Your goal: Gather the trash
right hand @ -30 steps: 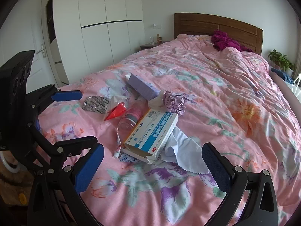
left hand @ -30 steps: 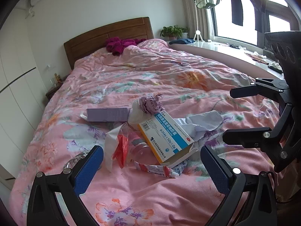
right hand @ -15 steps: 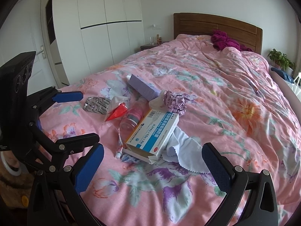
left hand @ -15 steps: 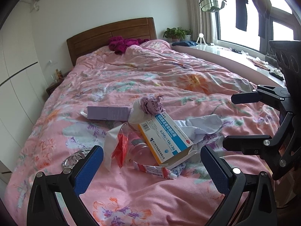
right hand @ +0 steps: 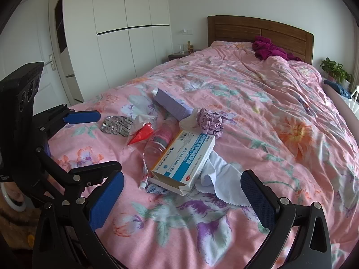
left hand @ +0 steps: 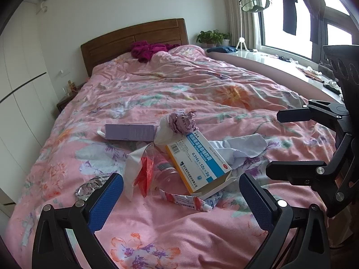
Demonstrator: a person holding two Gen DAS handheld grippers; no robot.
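Note:
A pile of trash lies on the pink floral bedspread (left hand: 202,94): an open blue-and-white medicine box (left hand: 199,161) (right hand: 184,157), a purple box (left hand: 130,131) (right hand: 171,104), crumpled purple paper (left hand: 181,123) (right hand: 209,122), a clear bottle (left hand: 166,170) (right hand: 160,140), a red-and-clear wrapper (left hand: 143,174) (right hand: 141,134), a red-white tube (left hand: 186,201), a foil blister pack (left hand: 89,188) (right hand: 116,124) and a white cloth (left hand: 244,148) (right hand: 224,179). My left gripper (left hand: 179,199) is open and empty just before the pile. My right gripper (right hand: 181,195) is open and empty on the pile's other side.
A wooden headboard (left hand: 134,42) and a magenta garment (left hand: 152,49) are at the far end. A window ledge (left hand: 280,65) with plants runs along the right. White wardrobes (right hand: 125,33) and a nightstand (right hand: 179,55) stand on the left side.
Both grippers stay open and empty. The left wrist view has shifted slightly, bringing the pile a little nearer; the right has barely moved.

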